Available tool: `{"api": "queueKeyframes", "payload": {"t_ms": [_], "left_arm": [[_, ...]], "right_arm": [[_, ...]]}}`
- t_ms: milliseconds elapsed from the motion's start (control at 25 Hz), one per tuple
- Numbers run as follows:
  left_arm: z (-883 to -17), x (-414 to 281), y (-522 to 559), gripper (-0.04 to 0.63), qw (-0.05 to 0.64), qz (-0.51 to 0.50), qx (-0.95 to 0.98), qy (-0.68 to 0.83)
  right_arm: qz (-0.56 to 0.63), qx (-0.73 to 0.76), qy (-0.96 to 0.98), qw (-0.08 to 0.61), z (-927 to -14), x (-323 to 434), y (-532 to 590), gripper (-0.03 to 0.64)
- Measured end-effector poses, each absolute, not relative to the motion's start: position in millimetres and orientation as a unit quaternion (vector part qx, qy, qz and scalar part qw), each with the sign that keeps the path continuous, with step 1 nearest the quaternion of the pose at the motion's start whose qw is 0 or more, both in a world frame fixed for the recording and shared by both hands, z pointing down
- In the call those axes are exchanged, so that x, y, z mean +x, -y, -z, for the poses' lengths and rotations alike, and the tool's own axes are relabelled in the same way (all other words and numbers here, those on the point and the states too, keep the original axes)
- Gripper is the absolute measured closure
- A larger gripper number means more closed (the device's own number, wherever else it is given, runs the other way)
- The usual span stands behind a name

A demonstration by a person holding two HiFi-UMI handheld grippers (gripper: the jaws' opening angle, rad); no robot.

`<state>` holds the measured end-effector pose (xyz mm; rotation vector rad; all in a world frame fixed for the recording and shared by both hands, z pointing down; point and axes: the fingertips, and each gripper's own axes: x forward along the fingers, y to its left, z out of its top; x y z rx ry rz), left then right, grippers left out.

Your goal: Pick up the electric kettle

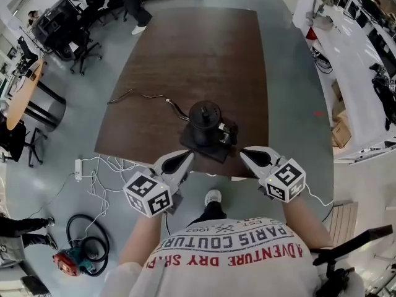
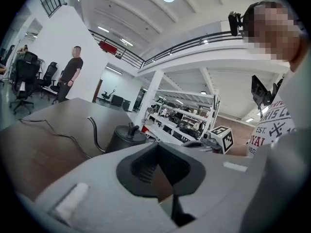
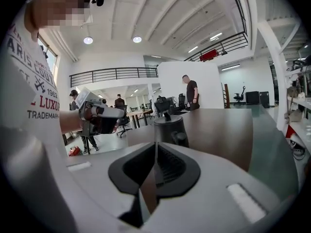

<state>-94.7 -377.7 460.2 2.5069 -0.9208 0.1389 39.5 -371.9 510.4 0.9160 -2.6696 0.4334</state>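
Electric kettle: we see the black electric kettle (image 1: 205,121) upright on a dark flat base (image 1: 213,151), with a knobbed lid on top.
Kettle's place: it sits near the near edge of the brown tabletop (image 1: 185,48), roughly midway between our two grippers and just beyond their tips.
Cord: a dark cord (image 1: 142,95) runs from the base across the tabletop toward its left edge.
Left gripper: our left gripper (image 1: 180,159) hangs at the tabletop's near edge, pointing ahead and slightly down at the kettle's left side, apart from it.
Left fingers: in the left gripper view the fingers (image 2: 146,166) are pressed together with nothing between them; the kettle shows above them, farther off.
Right gripper: our right gripper (image 1: 250,155) mirrors it on the kettle's right side, also clear of the kettle.
Right fingers: in the right gripper view the fingers (image 3: 167,166) meet in a closed seam, empty; the kettle stands straight ahead past them.
Marker cubes: each gripper carries its cube, the left cube (image 1: 148,193) and the right cube (image 1: 286,179), close to our body.
Floor: a white power strip (image 1: 78,169) with loose cables lies left of the tabletop.
Background: another person (image 1: 133,5) stands beyond the far end of the tabletop.
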Motion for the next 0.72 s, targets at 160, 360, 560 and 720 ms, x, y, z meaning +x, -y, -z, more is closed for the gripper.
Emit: {"api": "queueKeyframes", "payload": {"t_ms": [160,360,560,720], "left_arm": [[-465,-114,399,0.594,0.235,-0.052,0.908,0.342],[-472,-117,416,0.594,0.234,-0.055,0.907,0.347],[-475,-130,434,0.592,0.233,-0.050,0.900,0.364],[-485,-142,450,0.536,0.241,-0.055,0.893,0.376]], "right_arm": [[-0.118,0.340,0.918,0.167,-524,31,394,0.545],[-0.121,0.344,0.914,0.176,-543,28,415,0.487],[-0.131,0.347,0.910,0.184,-559,22,429,0.474],[-0.133,0.347,0.909,0.190,-566,19,436,0.475]]}}
